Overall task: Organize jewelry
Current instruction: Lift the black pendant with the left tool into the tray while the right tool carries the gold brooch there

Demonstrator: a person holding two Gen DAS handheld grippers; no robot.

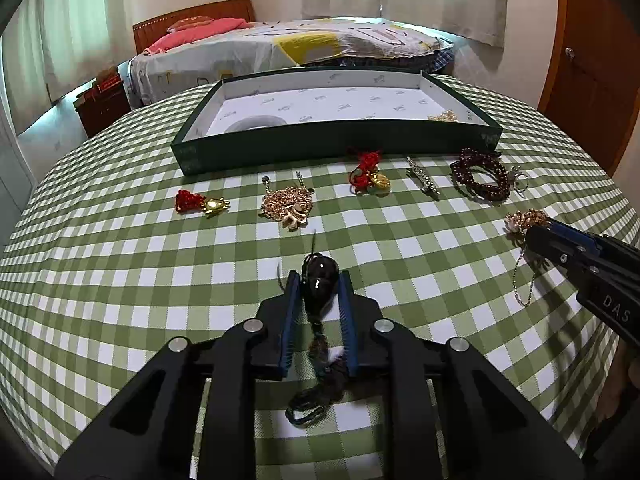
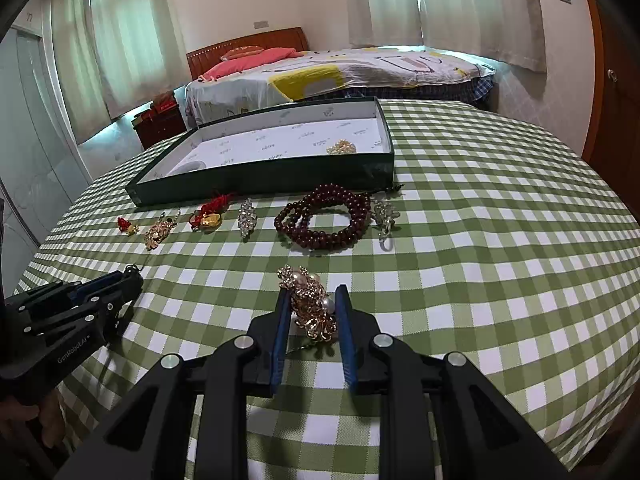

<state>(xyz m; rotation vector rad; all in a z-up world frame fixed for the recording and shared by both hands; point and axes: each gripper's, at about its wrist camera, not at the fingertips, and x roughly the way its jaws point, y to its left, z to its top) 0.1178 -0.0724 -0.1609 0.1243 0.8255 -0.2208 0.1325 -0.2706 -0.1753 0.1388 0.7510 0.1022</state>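
Observation:
My left gripper (image 1: 319,280) is shut on a black bead pendant (image 1: 319,280) whose dark cord (image 1: 316,392) trails back between the fingers. My right gripper (image 2: 312,294) is closed around a gold and pearl brooch (image 2: 310,304) with a thin chain; it also shows in the left wrist view (image 1: 528,220). A dark green tray (image 1: 332,144) with a white lining stands at the back of the table and holds a pale bangle (image 1: 254,123) and a small gold piece (image 1: 443,116).
On the green checked cloth lie a red-corded gold turtle (image 1: 202,202), a gold chain pendant (image 1: 287,206), a red-corded gold charm (image 1: 370,178), a silver brooch (image 1: 423,180), dark red beads (image 1: 480,180) and a silver clip (image 2: 385,216). A bed stands behind.

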